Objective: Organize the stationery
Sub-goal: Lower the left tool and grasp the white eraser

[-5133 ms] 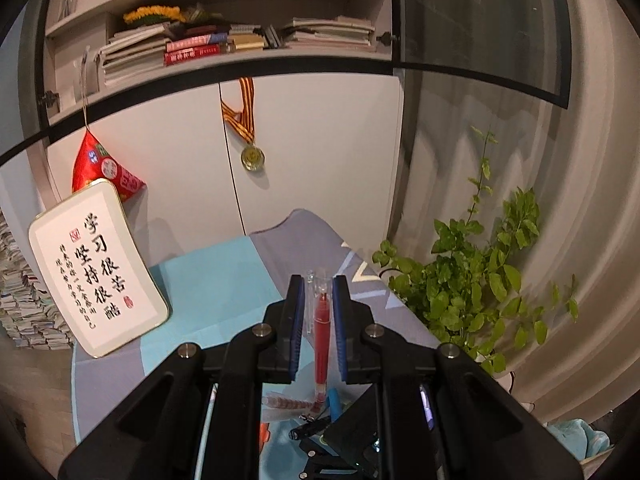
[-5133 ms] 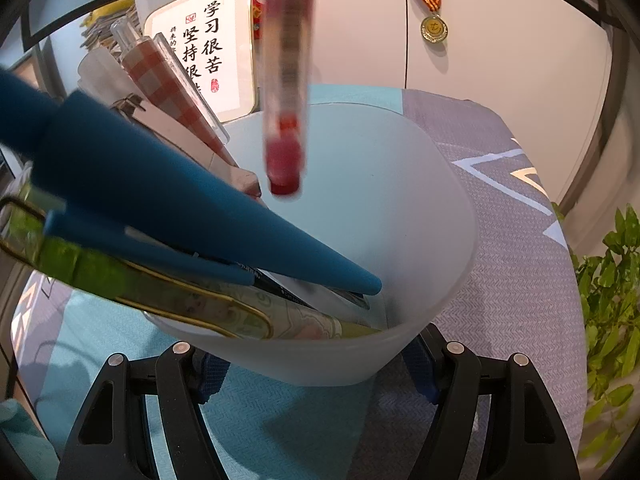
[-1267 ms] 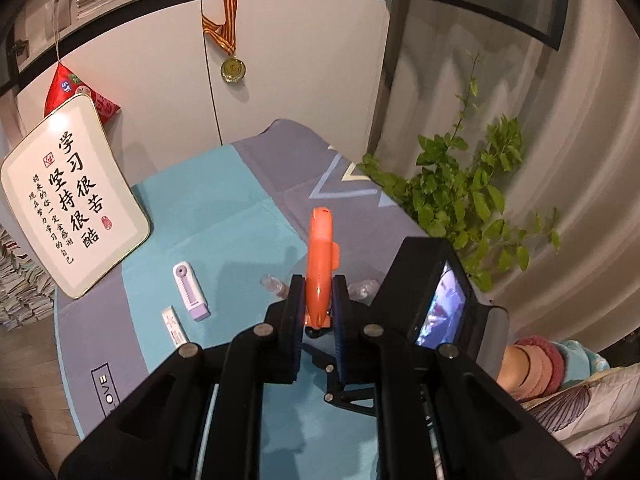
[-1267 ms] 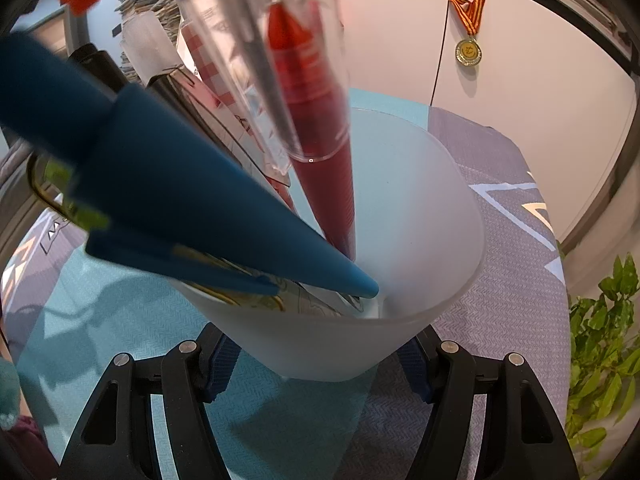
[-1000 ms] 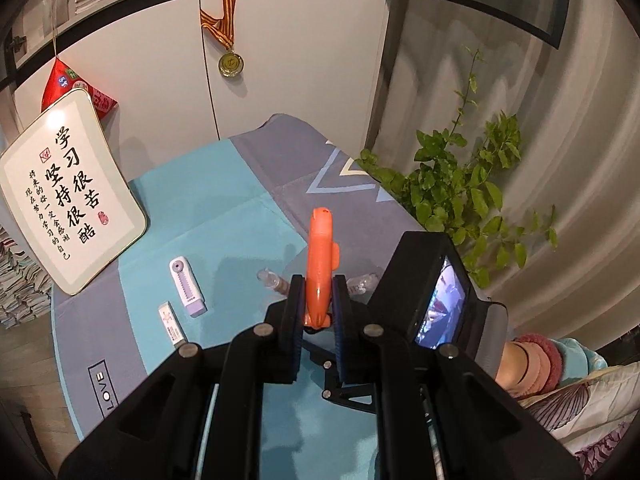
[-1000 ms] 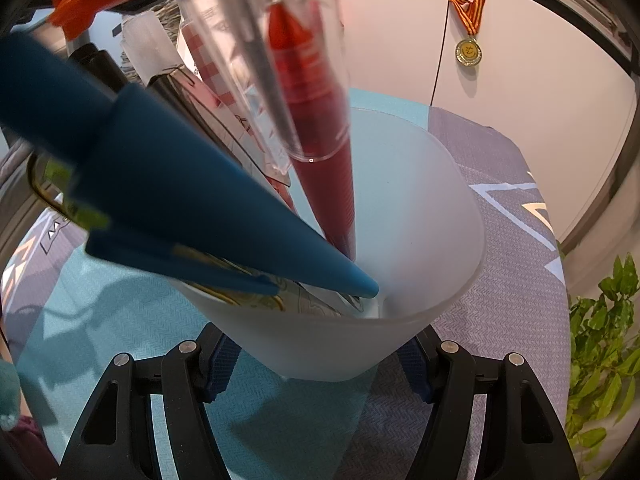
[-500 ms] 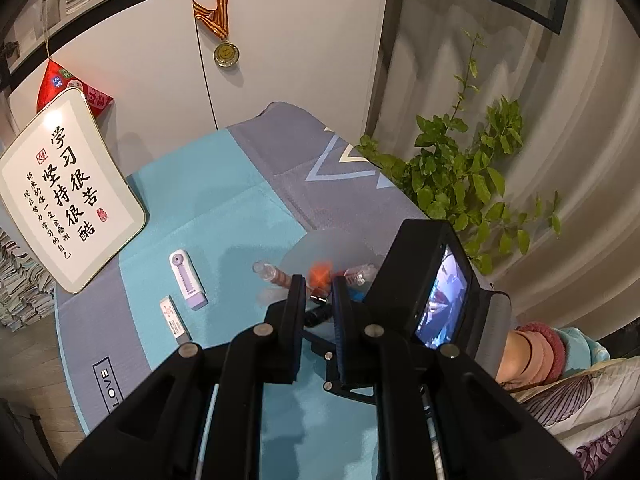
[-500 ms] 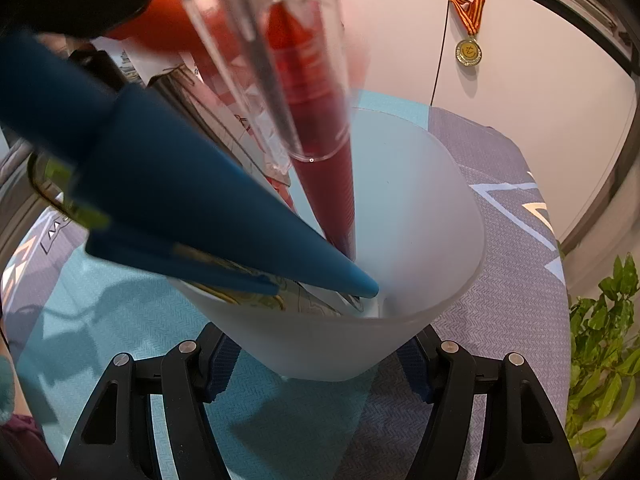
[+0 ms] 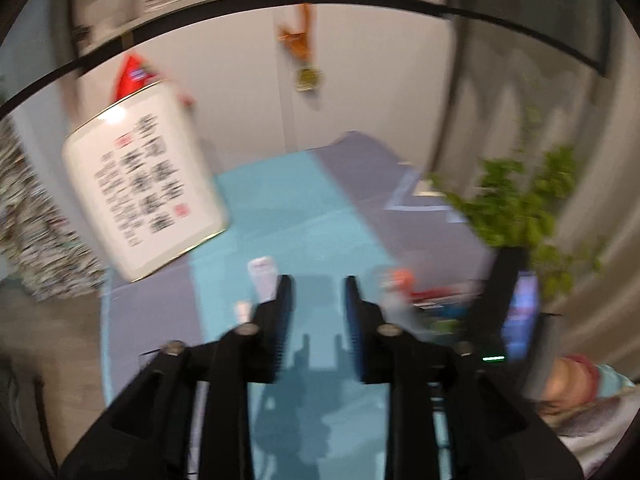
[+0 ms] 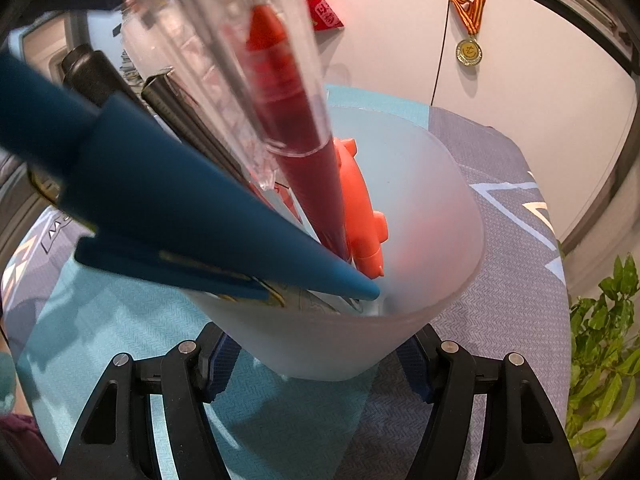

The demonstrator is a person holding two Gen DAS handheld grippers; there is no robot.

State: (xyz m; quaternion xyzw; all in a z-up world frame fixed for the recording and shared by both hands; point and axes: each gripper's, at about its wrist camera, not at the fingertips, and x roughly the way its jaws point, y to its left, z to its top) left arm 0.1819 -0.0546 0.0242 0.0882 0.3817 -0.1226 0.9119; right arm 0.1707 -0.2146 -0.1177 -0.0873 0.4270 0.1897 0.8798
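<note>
Now the orange pen [image 10: 358, 204] that was pinched in the left gripper [image 9: 318, 292] a moment ago stands inside the frosted cup [image 10: 440, 216], leaning against the red pen [image 10: 296, 128] at the centre of the right wrist view. Lowest in that frame, the right gripper [image 10: 316, 354] stays clenched on the cup's base, its blue pads pressed to either side of the frosted wall. In the blurred left wrist view the left gripper's jaws are opening with nothing between them, only the teal cloth [image 9: 304, 208] showing through the gap, so the drop looks finished and that hand is free for another pick. Just beyond its left finger, left of centre, lie a white correction tape [image 9: 262, 276] and a small white eraser [image 9: 242, 310], both apparently still loose on the cloth and likely next. Farther off, at upper left, a framed calligraphy board [image 9: 140, 192] leans against the cabinet, and a potted plant [image 9: 520, 200] fills the right side.
</note>
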